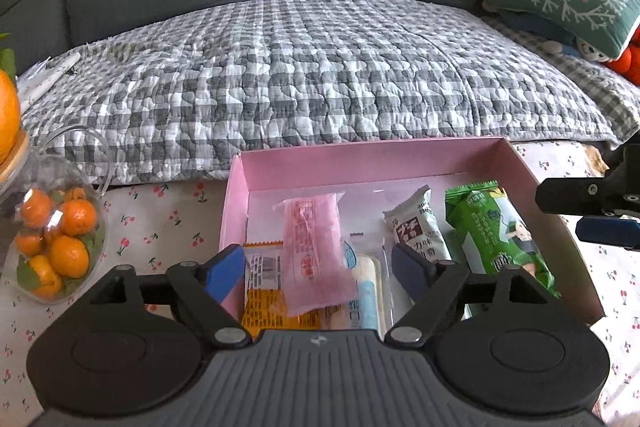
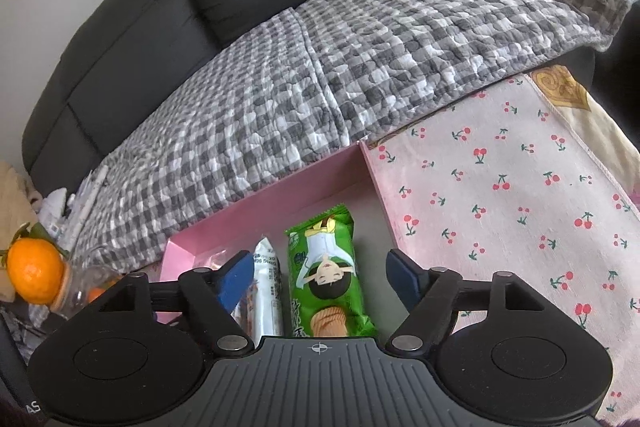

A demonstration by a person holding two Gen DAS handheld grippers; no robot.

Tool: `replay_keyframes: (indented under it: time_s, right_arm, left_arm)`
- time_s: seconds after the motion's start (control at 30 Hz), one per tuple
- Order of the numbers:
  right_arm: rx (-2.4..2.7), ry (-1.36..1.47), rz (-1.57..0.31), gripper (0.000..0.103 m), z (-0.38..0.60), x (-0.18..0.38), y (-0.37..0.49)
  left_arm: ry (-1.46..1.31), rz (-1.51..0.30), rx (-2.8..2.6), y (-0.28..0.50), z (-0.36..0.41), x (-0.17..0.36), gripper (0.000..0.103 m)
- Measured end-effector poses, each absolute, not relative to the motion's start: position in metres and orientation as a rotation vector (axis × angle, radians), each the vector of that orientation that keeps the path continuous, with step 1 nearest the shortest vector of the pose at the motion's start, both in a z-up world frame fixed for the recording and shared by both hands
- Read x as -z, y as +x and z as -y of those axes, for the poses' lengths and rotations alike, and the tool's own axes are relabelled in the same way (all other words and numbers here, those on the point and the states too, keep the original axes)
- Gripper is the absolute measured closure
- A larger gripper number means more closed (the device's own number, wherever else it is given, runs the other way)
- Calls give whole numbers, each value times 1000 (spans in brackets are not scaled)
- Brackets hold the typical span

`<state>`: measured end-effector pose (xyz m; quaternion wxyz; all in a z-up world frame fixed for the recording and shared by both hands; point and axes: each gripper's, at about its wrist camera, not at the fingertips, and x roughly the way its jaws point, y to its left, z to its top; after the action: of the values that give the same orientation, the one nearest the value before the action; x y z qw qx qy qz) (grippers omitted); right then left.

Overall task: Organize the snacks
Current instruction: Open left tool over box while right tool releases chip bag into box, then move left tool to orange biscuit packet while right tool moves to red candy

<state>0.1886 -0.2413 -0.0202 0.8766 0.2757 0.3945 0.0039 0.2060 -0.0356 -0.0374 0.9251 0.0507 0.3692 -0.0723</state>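
A pink box (image 1: 360, 163) (image 2: 256, 215) sits on the cherry-print cloth, holding several snack packs. In the left wrist view my left gripper (image 1: 320, 267) stands open over the box's near end; a pink packet (image 1: 316, 247) lies loose between its blue fingers, on an orange pack (image 1: 260, 311) and a pale blue one (image 1: 368, 299). A white-brown packet (image 1: 416, 227) and a green biscuit pack (image 1: 496, 235) lie to the right. In the right wrist view my right gripper (image 2: 320, 277) is open above the green pack (image 2: 328, 275), its pads clear of it. The white packet (image 2: 266, 291) lies beside it.
A clear container of small oranges (image 1: 56, 239) stands left of the box, with a large orange (image 2: 34, 275) on a jar. A grey sofa with a checked quilt (image 1: 320, 67) runs behind the table. The cherry-print cloth (image 2: 500, 207) spreads right of the box.
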Motion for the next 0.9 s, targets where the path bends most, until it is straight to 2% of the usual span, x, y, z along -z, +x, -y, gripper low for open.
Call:
replay_keyframes:
  time_s: [0.37, 0.9]
  right_arm:
    - [-40, 491, -833, 16, 226, -5, 162]
    - [-42, 352, -871, 16, 200, -41, 105]
  left_arm:
    - [85, -755, 167, 173, 23, 19, 9]
    - [39, -780, 183, 115, 6, 6, 1]
